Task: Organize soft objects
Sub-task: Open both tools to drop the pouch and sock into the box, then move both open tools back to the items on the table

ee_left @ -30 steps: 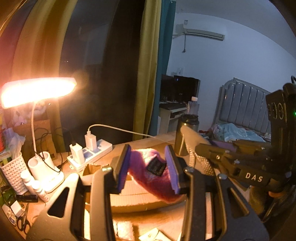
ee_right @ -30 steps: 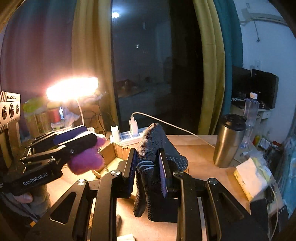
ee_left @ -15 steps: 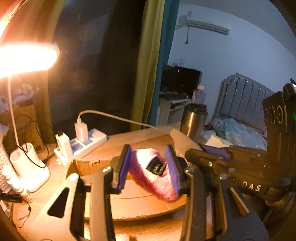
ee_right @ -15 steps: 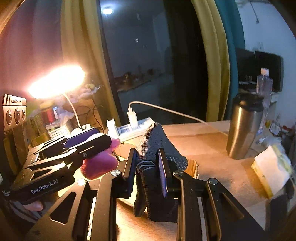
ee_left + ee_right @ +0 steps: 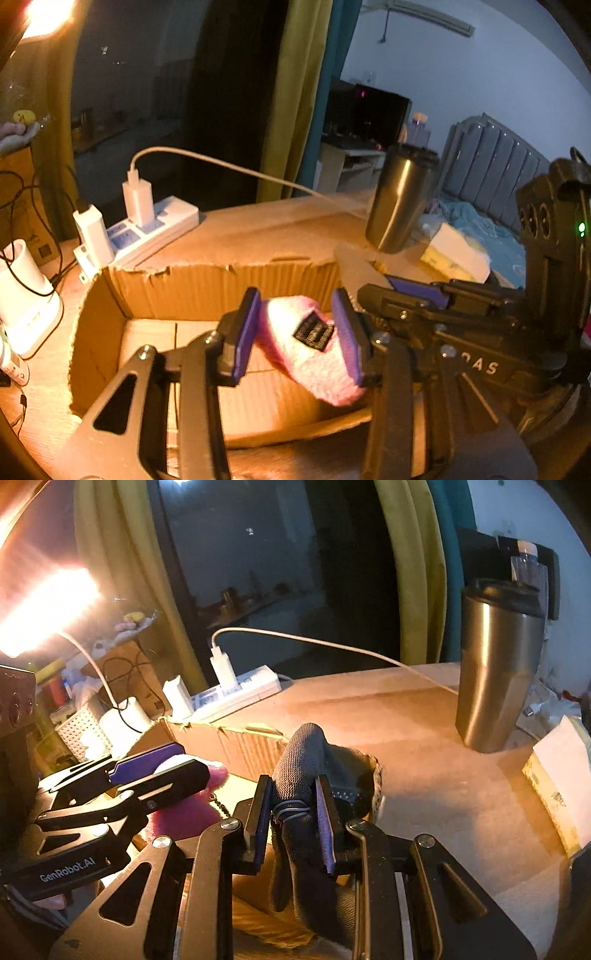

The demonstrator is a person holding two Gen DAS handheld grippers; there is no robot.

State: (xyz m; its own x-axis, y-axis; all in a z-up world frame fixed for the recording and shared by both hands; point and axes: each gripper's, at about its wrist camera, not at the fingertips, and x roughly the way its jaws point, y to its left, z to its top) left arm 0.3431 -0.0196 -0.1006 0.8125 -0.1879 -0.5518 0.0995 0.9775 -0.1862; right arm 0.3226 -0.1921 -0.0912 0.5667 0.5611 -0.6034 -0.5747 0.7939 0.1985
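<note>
Pink fleece, a fuzzy sock [image 5: 314, 350] with a black woven label, sits pinched between the purple pads of the left claw [image 5: 299, 334], now hanging above the open cardboard box [image 5: 207, 284]. A second ago the same sock hovered higher, with only the near edge of the carton below it; both claws have since dipped and pushed forward, so the box floor fills the left view, suggesting the drop is near. The sock's long axis runs from about 10 o'clock, where its paler end stands up between the pads, down to 4 o'clock, where its rounded end droops free. To the right, the right claw [image 5: 293, 821] is clamped on a bundled dark grey knit sock [image 5: 306, 775], bound with a thin band at the pinch. That bundle stands nearly upright, long axis 12 to 6 o'clock, its folded top tipped slightly toward 1 o'clock and its loose tail dangling below the pads, over the box's right-hand wall. Further right on the counter [image 5: 424, 760] stand a steel tumbler [image 5: 495, 672] and a tissue pack [image 5: 557, 782]. Neither sock has been released yet.
</note>
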